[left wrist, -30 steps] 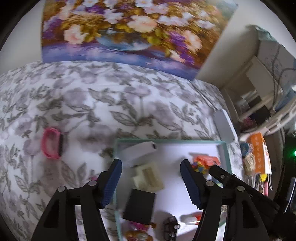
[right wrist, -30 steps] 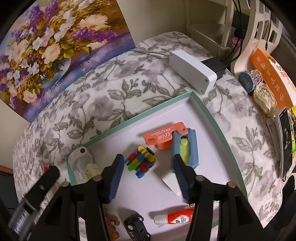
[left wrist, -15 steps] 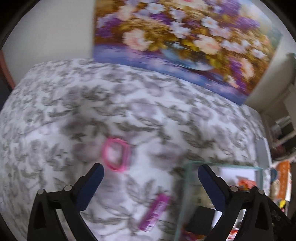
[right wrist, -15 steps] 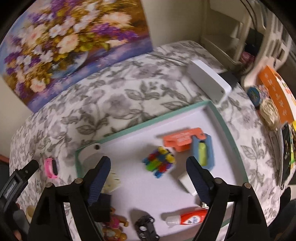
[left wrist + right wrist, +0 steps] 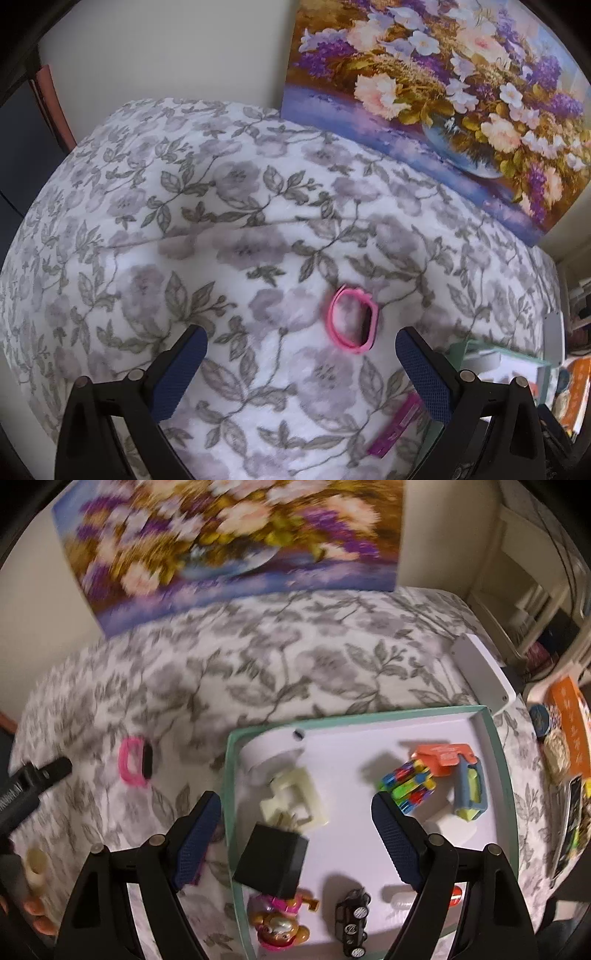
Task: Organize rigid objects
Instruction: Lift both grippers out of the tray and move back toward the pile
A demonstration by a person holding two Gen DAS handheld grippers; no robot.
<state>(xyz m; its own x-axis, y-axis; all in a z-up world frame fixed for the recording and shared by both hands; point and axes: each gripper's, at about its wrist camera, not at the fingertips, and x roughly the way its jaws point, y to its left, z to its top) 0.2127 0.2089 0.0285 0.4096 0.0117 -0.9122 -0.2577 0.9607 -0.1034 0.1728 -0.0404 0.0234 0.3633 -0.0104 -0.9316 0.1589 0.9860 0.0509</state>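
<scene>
Most small things already sit in the green-rimmed tray (image 5: 503, 760) on the floral cloth (image 5: 229, 229); the pink band (image 5: 352, 319) and magenta strip (image 5: 395, 428) lie outside it, seemingly left to gather; the left gripper (image 5: 299, 365) gapes wide and empty near the band, the right gripper (image 5: 297, 834) equally wide, holding nothing

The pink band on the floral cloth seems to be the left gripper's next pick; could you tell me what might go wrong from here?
1. The pink band lies flat on soft cloth, so the open left gripper may pinch fabric too.
2. The flat pink strip lies near its right finger and could be nudged.
</scene>
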